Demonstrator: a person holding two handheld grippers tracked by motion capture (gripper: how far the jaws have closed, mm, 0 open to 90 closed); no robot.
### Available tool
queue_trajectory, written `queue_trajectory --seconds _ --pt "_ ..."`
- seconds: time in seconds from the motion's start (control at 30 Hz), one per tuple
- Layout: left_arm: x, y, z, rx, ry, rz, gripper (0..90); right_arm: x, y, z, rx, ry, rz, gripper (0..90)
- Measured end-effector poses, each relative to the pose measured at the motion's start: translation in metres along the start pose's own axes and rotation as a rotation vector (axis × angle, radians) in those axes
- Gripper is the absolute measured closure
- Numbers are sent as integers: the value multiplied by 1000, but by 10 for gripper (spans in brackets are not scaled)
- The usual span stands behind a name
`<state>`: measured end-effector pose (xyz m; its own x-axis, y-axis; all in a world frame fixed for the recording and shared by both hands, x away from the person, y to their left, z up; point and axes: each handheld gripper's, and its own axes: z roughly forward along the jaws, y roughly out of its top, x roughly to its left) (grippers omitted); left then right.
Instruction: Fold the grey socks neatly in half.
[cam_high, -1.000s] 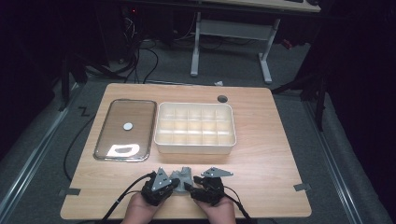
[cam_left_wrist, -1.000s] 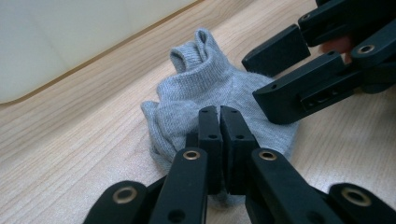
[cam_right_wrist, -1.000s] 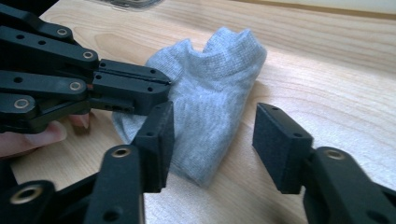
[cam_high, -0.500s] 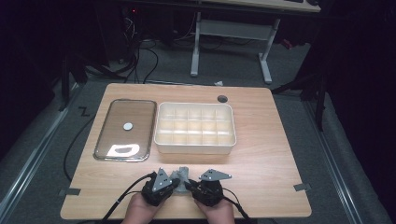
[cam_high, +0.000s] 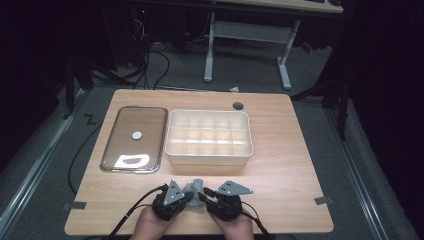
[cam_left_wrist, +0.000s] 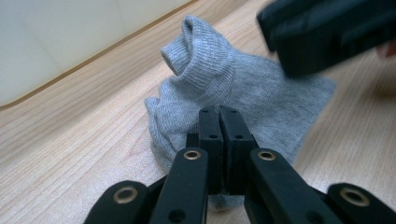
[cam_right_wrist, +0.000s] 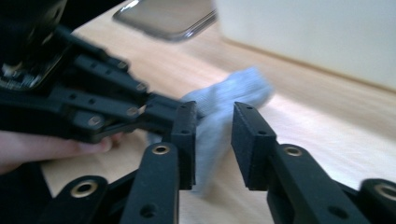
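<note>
At the near edge of the table (cam_high: 295, 165), the person's two hands came in side by side, each with a gripper. The left gripper (cam_left_wrist: 219, 116) was clenched on a grey sock (cam_left_wrist: 243, 88): in the left gripper view its two black jaws stood pressed together, pinching a fold at the near end of the fabric, while the ribbed cuff stood up beyond them in a curl. The sock lay rumpled on the wood between the two grippers, near the front edge and just short of the white box.

The right gripper (cam_right_wrist: 212, 135) was released. In the right gripper view its jaws stood apart with the sock hanging in the gap; whether the fabric brushed the left-hand jaw could not be told, but the other jaw was clear of it, so nothing was squeezed. Those jaws had just been opening wider. The left gripper crossed that view from the left, its tips meeting the sock, with the person's fingers (cam_right_wrist: 51, 144) below it.

Farther back, in the high view, the white box (cam_high: 208, 156), divided into small compartments, stood at the middle of the table, near the sock but apart from it. Just left of the box lay a flat clear lid (cam_high: 134, 139) with a metal rim and a small round knob at its centre.
</note>
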<state>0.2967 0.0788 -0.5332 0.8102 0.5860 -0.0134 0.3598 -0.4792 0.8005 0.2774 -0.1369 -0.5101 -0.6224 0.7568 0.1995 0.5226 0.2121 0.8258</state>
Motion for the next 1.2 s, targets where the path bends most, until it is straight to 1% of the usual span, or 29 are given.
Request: queue_trajectory --seconds 0.07,0.13,0.17,0.2,0.23,0.27,0.3,0.33,0.4,0.43,0.47,0.5,0.57,0.63,0.7,0.77,0.83,0.9,0.97,1.03,1.07,1.1,1.2 --pt "0 0 0 0 0 0 880 -5 0 -4 -5 -58 -4 659" --pt "0 0 0 0 0 0 880 -11 -1 -4 -1 -81 8 646" --pt "0 0 0 0 0 0 880 -13 -3 -3 16 -81 5 645" --pt "0 0 0 0 -1 0 880 -15 -4 1 45 -98 6 627" --pt "0 0 0 1 -3 -1 879 -15 -5 4 66 -111 13 630" --pt "0 0 0 1 -3 -1 879 -15 -5 4 66 -111 13 630" --pt "0 0 0 1 -3 -2 879 -15 -6 6 89 -106 18 647" --pt "0 0 0 0 -3 -2 879 -14 -7 9 101 -94 16 665" --pt "0 0 0 0 -4 -2 878 -12 -9 12 111 -84 18 745" --pt "0 0 0 0 -4 -3 878 -11 -10 13 119 -86 13 788" --pt "0 0 0 0 -3 -3 878 -10 -11 14 128 -87 17 836" --pt "0 0 0 0 -3 -3 877 -8 -12 16 140 -83 9 899" --pt "1 0 0 1 -5 -3 877 -6 -12 17 144 -81 1 900" --pt "1 0 0 1 -5 -3 877 -3 -12 17 133 -76 -1 900" --pt "0 0 0 0 -3 -3 877 -1 -11 18 123 -72 -16 900" --pt "0 0 0 2 -2 -1 877 2 -9 19 117 -59 -14 900" --pt "0 0 0 0 0 0 877 6 -6 20 94 -43 -21 900" --pt "0 0 0 0 2 2 877 11 -3 20 74 -34 -47 900" --pt "-1 0 0 0 3 4 877 14 -1 21 57 -25 -58 900" --pt "-1 0 0 -1 5 2 876 15 -1 21 60 -26 -67 900" --pt "-1 0 0 -1 6 3 875 14 -1 21 58 -24 -65 900" --pt "-1 0 0 -1 7 4 866 12 -2 20 58 -24 -50 900" --pt "-1 0 -1 -11 5 -1 850 10 -2 20 57 -31 -51 900"
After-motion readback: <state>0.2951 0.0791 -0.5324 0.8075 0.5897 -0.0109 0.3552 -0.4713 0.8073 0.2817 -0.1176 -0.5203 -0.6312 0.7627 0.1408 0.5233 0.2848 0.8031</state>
